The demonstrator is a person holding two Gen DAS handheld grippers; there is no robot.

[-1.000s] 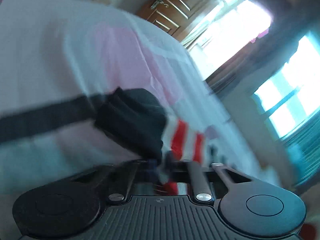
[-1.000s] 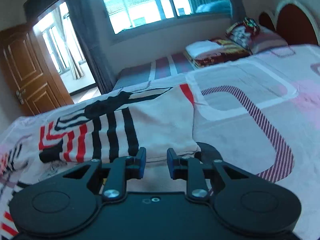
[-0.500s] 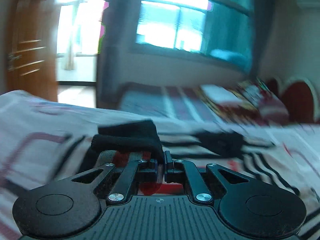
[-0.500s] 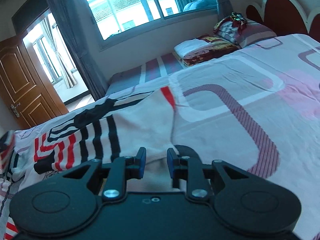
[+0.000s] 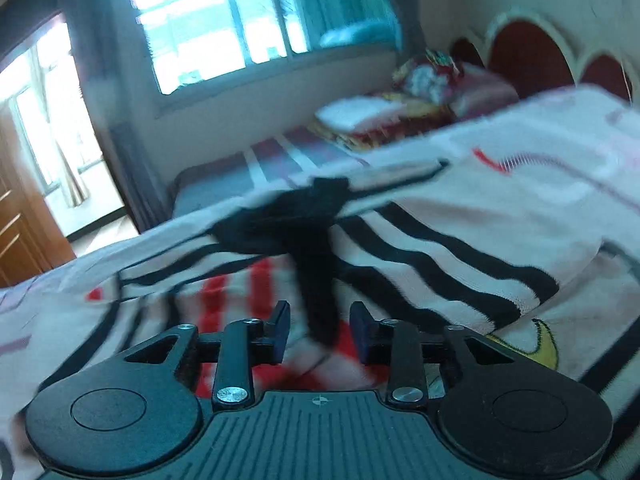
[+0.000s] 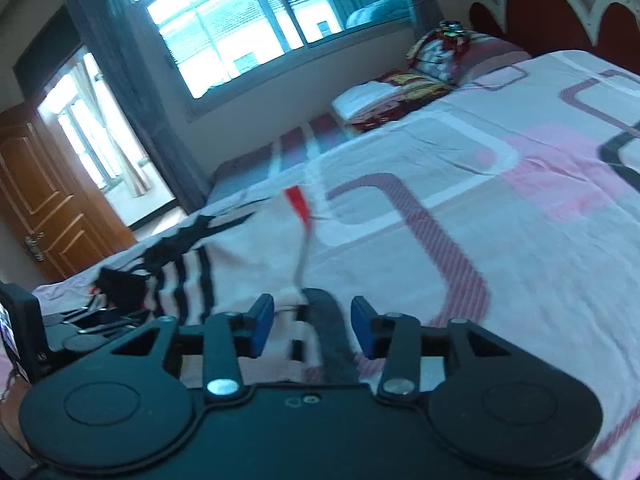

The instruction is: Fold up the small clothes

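A small white garment (image 5: 440,248) with black and red stripes lies spread on the bed. Its black sleeve (image 5: 316,300) lies across it and ends between the jaws of my left gripper (image 5: 320,332). Those jaws are opening, and the pads stand clear of the cloth. In the right wrist view the same garment (image 6: 248,256) lies to the left. Its near edge, with a grey curved band (image 6: 332,328), runs between the jaws of my right gripper (image 6: 312,324). These jaws are opening too, with gaps on both sides. The left gripper's body (image 6: 24,320) shows at the far left edge.
The pink-and-white patterned bedsheet (image 6: 500,208) stretches away to the right. Pillows (image 6: 440,56) and a folded blanket (image 6: 384,92) lie by the red headboard (image 6: 560,12). A second striped bed (image 6: 296,140) stands under the window (image 6: 248,28). A wooden door (image 6: 48,208) is at the left.
My left gripper swung across the bed carrying the black sleeve over the garment, rolled level, then opened and let it go. My right gripper shifted a little and its jaws widened.
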